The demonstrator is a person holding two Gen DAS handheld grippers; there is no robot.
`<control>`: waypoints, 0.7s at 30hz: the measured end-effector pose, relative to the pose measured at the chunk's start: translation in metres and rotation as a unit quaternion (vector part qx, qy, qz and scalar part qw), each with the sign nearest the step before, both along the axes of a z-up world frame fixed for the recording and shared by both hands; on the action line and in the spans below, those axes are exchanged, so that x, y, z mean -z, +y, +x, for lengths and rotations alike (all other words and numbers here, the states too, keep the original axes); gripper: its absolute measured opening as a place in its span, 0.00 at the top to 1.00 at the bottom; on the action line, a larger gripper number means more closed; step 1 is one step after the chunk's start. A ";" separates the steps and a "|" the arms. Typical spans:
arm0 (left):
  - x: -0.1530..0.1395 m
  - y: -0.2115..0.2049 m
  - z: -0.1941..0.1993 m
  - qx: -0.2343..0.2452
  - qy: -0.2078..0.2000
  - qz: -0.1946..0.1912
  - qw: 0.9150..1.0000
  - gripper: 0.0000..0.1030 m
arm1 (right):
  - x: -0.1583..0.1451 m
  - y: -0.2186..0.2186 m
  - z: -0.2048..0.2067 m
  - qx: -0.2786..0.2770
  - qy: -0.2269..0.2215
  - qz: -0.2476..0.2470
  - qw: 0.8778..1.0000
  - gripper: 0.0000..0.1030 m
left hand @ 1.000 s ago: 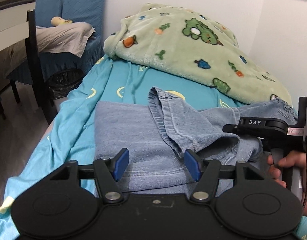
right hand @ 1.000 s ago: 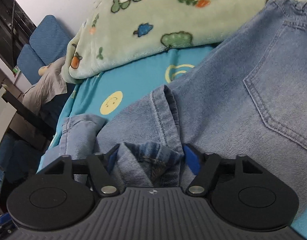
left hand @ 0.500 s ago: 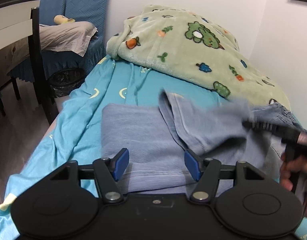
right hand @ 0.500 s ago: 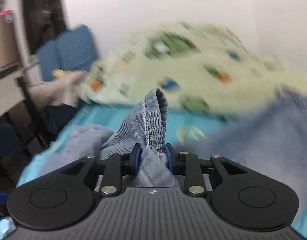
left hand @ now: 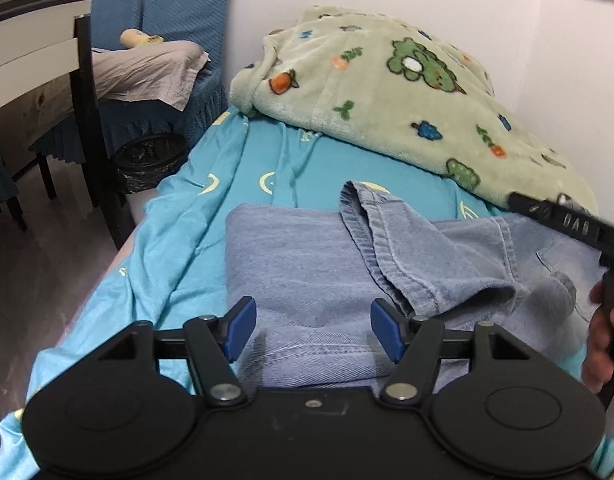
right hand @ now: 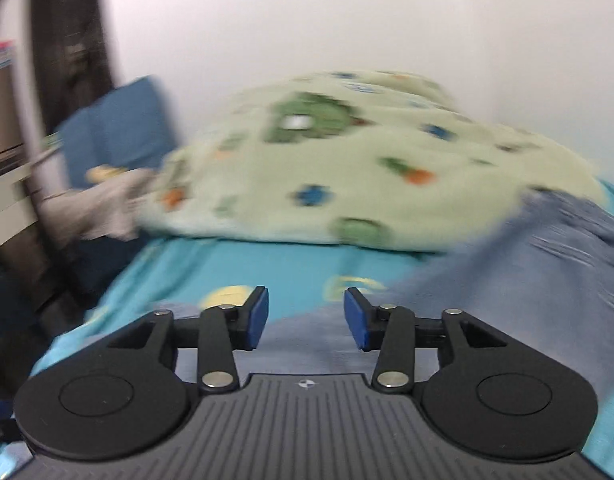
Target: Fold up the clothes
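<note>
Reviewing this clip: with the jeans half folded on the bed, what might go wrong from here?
1. The jeans leg hem lies skewed and bunched across the fold, so pressing on may lock in a crooked fold.
2. The right tongs have just been opening and hold nothing; the released cloth may slump out of line.
3. The green blanket crowds the far side, so denim could snag under it.

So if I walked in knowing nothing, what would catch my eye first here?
Probably the pale blue jeans spread on the turquoise bedsheet, one hemmed leg folded back across the middle. Behind them, against the wall, a green fleece blanket with cartoon animals is heaped up. In the foreground, blue-tipped tools hover open over the denim.
</note>
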State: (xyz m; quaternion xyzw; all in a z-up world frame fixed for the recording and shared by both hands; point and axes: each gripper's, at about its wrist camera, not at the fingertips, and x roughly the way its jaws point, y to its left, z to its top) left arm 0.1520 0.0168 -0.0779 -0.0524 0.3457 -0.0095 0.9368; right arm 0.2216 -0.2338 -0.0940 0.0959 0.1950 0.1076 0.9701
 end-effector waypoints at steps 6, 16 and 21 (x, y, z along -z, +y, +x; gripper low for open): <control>-0.009 0.014 -0.002 -0.023 -0.008 -0.019 1.000 0.41 | 0.011 0.043 -0.008 -0.119 0.006 0.032 0.992 0.33; -0.002 0.031 0.005 -0.043 0.001 -0.037 0.998 0.41 | 0.041 0.099 -0.023 -0.209 0.010 -0.136 0.968 0.29; 0.000 0.030 0.007 -0.037 0.008 -0.038 0.999 0.41 | 0.040 0.099 -0.031 -0.172 -0.006 -0.214 0.962 0.75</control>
